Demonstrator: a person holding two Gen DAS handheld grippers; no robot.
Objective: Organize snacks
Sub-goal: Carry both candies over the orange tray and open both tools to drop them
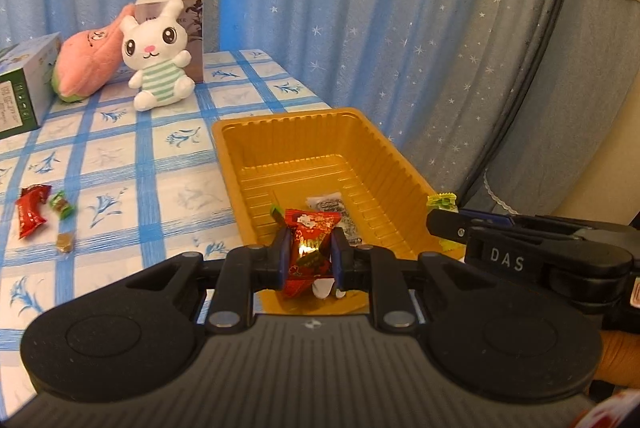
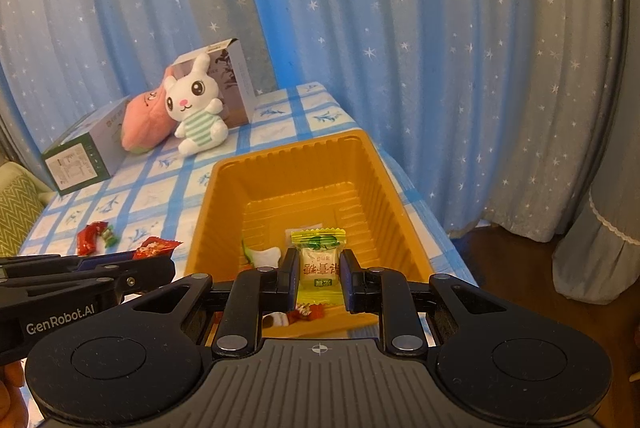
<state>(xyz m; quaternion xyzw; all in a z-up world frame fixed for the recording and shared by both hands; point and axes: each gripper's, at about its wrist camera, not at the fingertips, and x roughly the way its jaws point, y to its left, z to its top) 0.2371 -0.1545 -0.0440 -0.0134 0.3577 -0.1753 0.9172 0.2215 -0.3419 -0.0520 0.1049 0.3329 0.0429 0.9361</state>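
The left gripper (image 1: 311, 252) clamped a red snack packet (image 1: 310, 228), and the right gripper (image 2: 320, 274) clamped a yellow-green candy (image 2: 319, 262), both over the orange tray's (image 1: 280, 136) near end. The tray sat on a blue-checked tablecloth (image 1: 120, 156); beyond stood a plush rabbit (image 1: 158, 56), boxes (image 1: 22, 84) and star-patterned curtains (image 1: 360, 8).

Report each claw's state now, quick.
Left claw: closed on a red crinkly foil snack packet, above the orange ribbed plastic tray.
Right claw: closed on a white candy wrapper with yellow-green ends, above the same tray.
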